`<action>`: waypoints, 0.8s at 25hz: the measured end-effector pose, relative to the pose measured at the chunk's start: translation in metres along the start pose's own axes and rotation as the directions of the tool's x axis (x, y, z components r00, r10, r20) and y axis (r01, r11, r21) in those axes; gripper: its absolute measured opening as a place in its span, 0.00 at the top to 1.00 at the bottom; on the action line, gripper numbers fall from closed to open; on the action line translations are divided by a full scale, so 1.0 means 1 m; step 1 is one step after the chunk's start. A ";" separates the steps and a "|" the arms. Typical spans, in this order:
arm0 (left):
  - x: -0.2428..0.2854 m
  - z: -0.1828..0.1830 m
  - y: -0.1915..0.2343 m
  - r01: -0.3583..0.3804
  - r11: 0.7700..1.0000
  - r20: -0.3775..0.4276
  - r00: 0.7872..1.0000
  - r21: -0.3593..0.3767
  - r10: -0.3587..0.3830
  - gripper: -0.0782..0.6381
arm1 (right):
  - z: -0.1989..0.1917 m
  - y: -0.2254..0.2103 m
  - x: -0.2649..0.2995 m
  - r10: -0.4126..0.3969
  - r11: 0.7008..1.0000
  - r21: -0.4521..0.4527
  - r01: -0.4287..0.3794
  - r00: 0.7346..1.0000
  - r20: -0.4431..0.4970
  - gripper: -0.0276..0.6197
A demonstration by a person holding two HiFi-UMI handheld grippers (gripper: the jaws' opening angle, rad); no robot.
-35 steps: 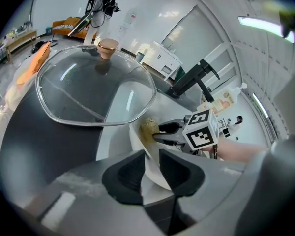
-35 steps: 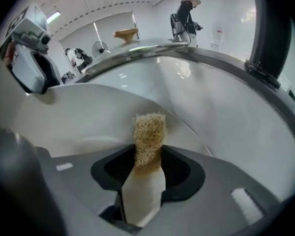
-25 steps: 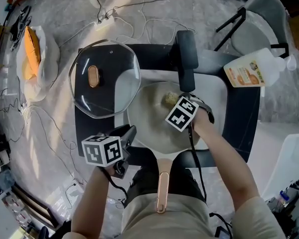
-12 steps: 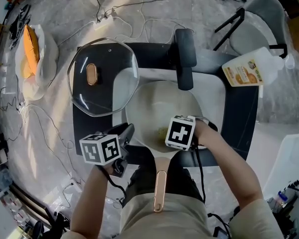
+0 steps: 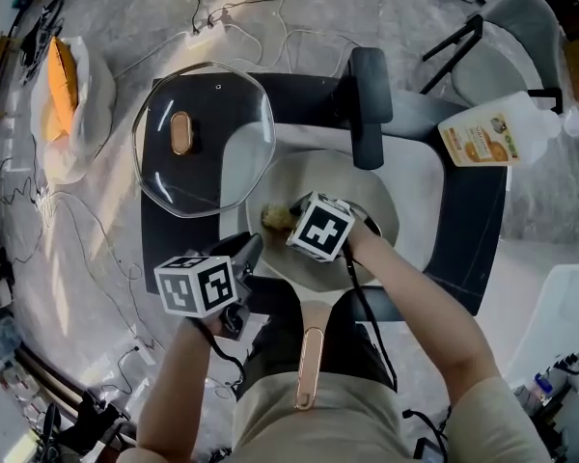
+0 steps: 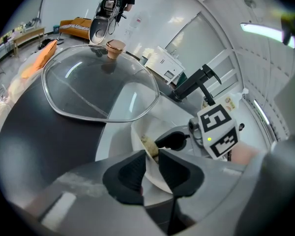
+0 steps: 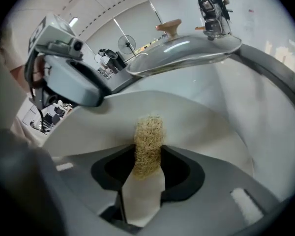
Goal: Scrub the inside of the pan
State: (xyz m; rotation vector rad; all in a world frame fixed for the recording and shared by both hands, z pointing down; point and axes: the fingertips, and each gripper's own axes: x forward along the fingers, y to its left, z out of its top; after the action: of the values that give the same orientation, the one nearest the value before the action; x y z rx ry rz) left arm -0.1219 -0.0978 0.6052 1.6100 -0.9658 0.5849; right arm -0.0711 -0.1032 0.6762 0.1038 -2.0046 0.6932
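Note:
A cream pan (image 5: pixel 372 212) sits on a black and white stand, its tan handle (image 5: pixel 309 365) pointing toward me. My left gripper (image 5: pixel 251 251) is shut on the pan's near-left rim (image 6: pixel 148 167), which runs between its jaws. My right gripper (image 5: pixel 286 218) reaches into the pan from the right and is shut on a straw-coloured scrub pad (image 5: pixel 274 217). In the right gripper view the scrub pad (image 7: pixel 148 142) sticks out past the jaws and presses on the pan's inner wall (image 7: pixel 196 124). The left gripper view shows the scrub pad (image 6: pixel 148 145) just inside the rim.
A glass lid (image 5: pixel 207 157) with a tan knob (image 5: pixel 180 133) lies left of the pan, on the black stand. A black padded bar (image 5: pixel 369 90) stands behind the pan. An orange-labelled bottle (image 5: pixel 492 133) lies at the right. Cables and an orange bag (image 5: pixel 63 95) cover the floor at left.
My right gripper swept the scrub pad from the pan's far side to the near side, then over to the left wall. The left gripper kept its hold on the rim.

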 end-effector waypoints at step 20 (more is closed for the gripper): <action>0.000 0.002 -0.003 0.030 0.999 -0.004 1.000 0.023 -0.030 0.76 | -0.127 -0.018 -0.051 -0.065 0.997 -0.074 0.036 0.893 -0.445 0.70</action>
State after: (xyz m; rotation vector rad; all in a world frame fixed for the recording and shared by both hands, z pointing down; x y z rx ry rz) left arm -0.1190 -0.0995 0.6030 1.6403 -0.9337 0.5798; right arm 0.0607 -0.0634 0.6882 -0.0405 -1.5715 0.5583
